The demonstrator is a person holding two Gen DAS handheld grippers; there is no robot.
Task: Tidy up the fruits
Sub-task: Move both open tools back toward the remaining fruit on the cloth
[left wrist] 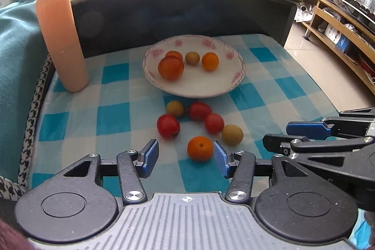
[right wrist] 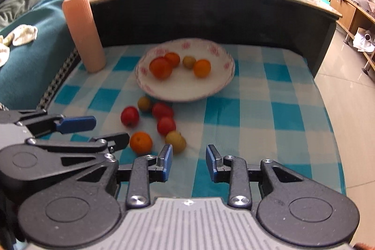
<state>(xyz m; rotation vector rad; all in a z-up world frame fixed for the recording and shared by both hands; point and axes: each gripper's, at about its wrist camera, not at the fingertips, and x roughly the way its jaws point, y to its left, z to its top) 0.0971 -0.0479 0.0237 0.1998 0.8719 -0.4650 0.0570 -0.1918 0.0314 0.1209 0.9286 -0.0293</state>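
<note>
A white plate with pink flowers [left wrist: 201, 88] [right wrist: 187, 90] holds several fruits: orange ones and a small yellow-green one [left wrist: 192, 58]. In front of it on the checked cloth lie three red tomatoes [left wrist: 168, 126], two yellow-green fruits [left wrist: 232, 134] and a small orange [left wrist: 200, 148] [right wrist: 141, 142]. My left gripper [left wrist: 186, 157] is open and empty; the orange lies just ahead, close to its right finger. My right gripper [right wrist: 189, 161] is open and empty, just right of a yellow-green fruit [right wrist: 175, 141].
A ribbed peach-coloured cylinder [left wrist: 61, 39] [right wrist: 84, 32] stands at the back left. A dark raised tabletop [left wrist: 178, 8] behind the plate carries more fruit and a red bag. A teal sofa [right wrist: 35, 57] is on the left; tiled floor lies to the right.
</note>
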